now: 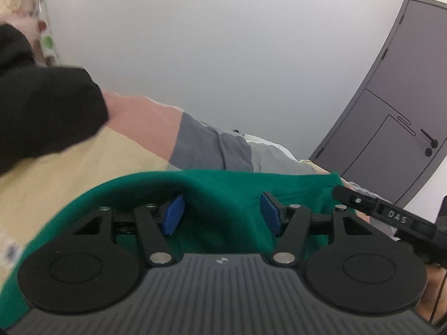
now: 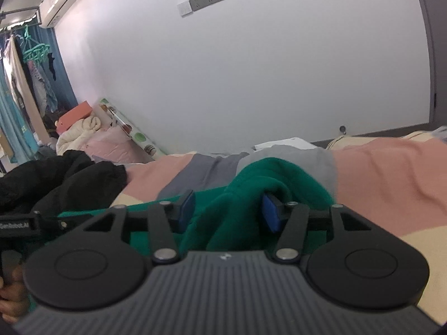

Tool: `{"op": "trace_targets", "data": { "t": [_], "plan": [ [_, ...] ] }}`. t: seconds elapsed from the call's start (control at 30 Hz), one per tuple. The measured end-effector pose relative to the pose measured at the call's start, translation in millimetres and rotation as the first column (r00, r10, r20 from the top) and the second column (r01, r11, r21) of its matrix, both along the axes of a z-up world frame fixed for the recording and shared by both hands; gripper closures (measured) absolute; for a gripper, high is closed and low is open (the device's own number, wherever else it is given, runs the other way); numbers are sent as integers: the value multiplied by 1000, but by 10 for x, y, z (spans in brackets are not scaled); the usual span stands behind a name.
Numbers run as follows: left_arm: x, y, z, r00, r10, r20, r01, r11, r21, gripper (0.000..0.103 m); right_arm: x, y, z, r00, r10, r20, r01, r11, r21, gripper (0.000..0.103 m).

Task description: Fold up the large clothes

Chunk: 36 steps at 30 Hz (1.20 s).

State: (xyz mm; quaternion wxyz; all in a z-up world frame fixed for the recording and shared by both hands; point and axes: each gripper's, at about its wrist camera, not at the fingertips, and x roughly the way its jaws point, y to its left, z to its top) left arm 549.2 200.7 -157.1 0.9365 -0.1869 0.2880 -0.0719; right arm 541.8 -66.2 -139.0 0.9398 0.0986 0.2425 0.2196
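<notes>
A green garment (image 1: 223,195) lies on a bed with a pink, grey and cream cover (image 2: 377,173). In the left wrist view my left gripper (image 1: 222,213) has its blue pads (image 1: 174,213) spread wide, with a fold of the green cloth bunched between them. In the right wrist view my right gripper (image 2: 229,212) also has its pads (image 2: 270,213) apart, with a thick bunch of the green garment (image 2: 251,189) between them. The right gripper's body shows at the right edge of the left wrist view (image 1: 391,217); the left gripper's body shows at the left of the right wrist view (image 2: 16,224).
A black garment (image 1: 42,111) lies on the bed to the left, also in the right wrist view (image 2: 69,178). A grey door (image 1: 391,125) stands at the right. Pillows and folded bedding (image 2: 83,131) pile at the bed's far end by the white wall. Clothes hang at the far left (image 2: 28,69).
</notes>
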Motion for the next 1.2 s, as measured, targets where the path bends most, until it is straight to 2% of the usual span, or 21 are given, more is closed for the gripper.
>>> {"op": "trace_targets", "data": {
  "t": [0.2,0.4,0.53,0.67,0.73,0.83,0.9,0.93,1.0,1.07,1.13,1.2],
  "plan": [
    [-1015,-10,353,999,39,17,-39,998,52,35,-814,-104,371,1000,-6,26,7,1000,-29,48],
    [-2180,96,422,991,135,-26,-132,988,82,35,-1751,-246,497,1000,-17,-18,16,999,-45,48],
    [-2811,270,384,968,241,-68,-237,970,54,35,-2359,-381,434,999,-31,-43,30,999,-22,48],
    [-3293,444,259,934,339,-115,-340,940,14,35,-2841,-501,353,997,-41,-63,38,998,-53,48],
    [-3453,541,193,920,363,-151,-369,929,-13,35,-3024,-541,320,995,-55,-77,50,997,-64,41],
    [-3556,656,73,884,425,-193,-431,902,11,35,-3177,-582,274,990,-76,-121,69,996,-62,37],
    [-3568,741,8,859,464,-217,-472,881,19,35,-3255,-617,253,987,-101,-122,96,994,-52,18],
    [-3565,795,-69,848,479,-224,-491,871,3,35,-3287,-633,236,986,-121,-114,116,992,-51,15],
    [-3568,895,-165,830,506,-235,-527,849,-34,35,-3314,-635,164,982,-140,-123,132,989,-71,17],
    [-3536,953,-242,815,526,-243,-550,835,-36,35,-3314,-649,70,975,-150,-164,139,987,-74,17],
    [-3474,973,-332,805,536,-254,-559,829,-20,35,-3296,-685,-8,965,-166,-202,157,986,-57,17],
    [-3410,949,-419,804,525,-281,-548,836,-7,35,-3268,-696,-57,958,-179,-223,170,984,-59,17]
  ]
}}
